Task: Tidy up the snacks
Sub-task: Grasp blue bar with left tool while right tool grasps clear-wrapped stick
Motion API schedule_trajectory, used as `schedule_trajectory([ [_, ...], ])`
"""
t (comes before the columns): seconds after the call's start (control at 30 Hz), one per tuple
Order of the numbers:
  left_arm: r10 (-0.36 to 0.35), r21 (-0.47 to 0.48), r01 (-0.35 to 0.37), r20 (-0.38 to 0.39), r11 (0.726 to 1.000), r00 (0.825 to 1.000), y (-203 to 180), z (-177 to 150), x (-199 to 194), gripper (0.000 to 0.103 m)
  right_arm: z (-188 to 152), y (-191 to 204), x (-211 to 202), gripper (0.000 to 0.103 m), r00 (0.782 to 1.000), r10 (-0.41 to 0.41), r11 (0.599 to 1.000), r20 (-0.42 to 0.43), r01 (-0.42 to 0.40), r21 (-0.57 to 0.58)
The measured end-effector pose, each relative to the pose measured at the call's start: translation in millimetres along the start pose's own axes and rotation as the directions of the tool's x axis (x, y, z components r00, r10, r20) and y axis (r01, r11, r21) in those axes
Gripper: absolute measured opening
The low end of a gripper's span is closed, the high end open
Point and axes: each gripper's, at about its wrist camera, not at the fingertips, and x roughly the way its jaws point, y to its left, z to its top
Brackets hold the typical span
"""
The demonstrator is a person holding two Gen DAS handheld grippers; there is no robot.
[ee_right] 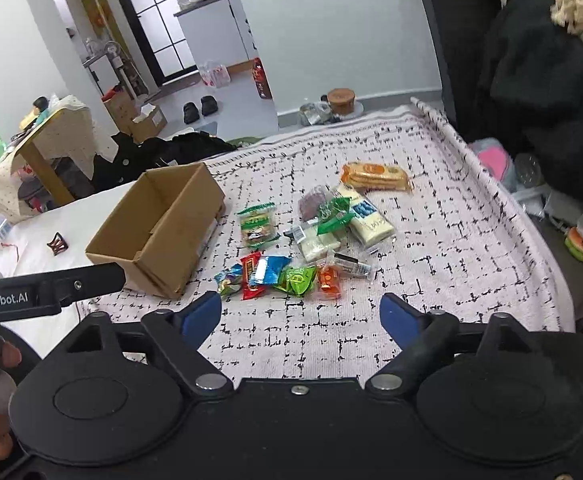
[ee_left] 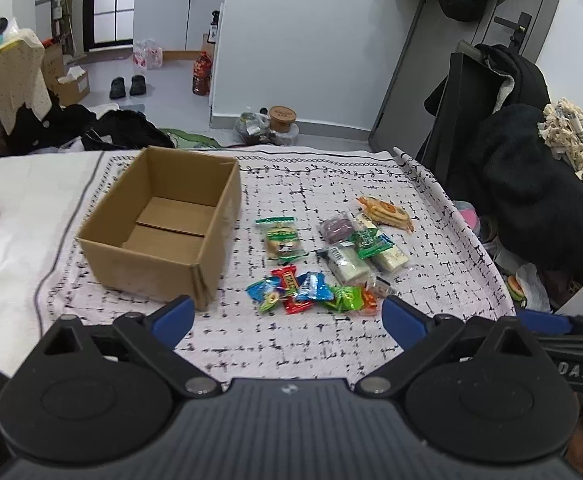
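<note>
Brown cardboard makes up the open box (ee_left: 159, 224), which sits empty on a pale cloth with black dashed lines (ee_left: 291, 344) spread over the table. To the right of the box, apart from it, the snacks lie loose on the cloth. Nearest the box is a green-edged packet (ee_left: 282, 239). Farther right, a purple packet (ee_left: 336, 229), 2 white bars (ee_left: 365, 260) and a green wrapper (ee_left: 371, 241) overlap in a small pile, with an orange biscuit pack (ee_left: 385, 213) just beyond them. Closest to the cameras is a row of small candies (ee_left: 311, 292) in blue, red, green and orange wrappers, touching one another.

The left gripper (ee_left: 287, 314) hangs above the cloth just short of the candies, its blue-tipped jaws spread wide with nothing between them. The right gripper (ee_right: 301, 314) is likewise held over the cloth near the candies, jaws wide apart and holding nothing.
</note>
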Motion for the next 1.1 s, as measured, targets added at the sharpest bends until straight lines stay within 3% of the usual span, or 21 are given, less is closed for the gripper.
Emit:
schedule_trajectory([
  [0.43, -0.017, -0.025, 0.015, -0.077, 1.000, 0.997, -18, 17, 66, 0.083, 17, -40, 57, 0.072, 0.997, 0.036, 0.986, -0.070, -0.024, 0.164],
  [0.67, -0.020, -0.026, 0.016, -0.130, 1.000, 0.991, -26, 23, 101, 0.069, 24, -52, 86, 0.071, 0.994, 0.057, 0.974, -0.098, -0.033, 0.225],
  [1.1, -0.026, -0.051, 0.013, -0.246, 0.999, 0.969, -27, 29, 171, 0.056, 28, -72, 141, 0.072, 0.984, 0.084, 0.950, -0.160, -0.030, 0.311],
])
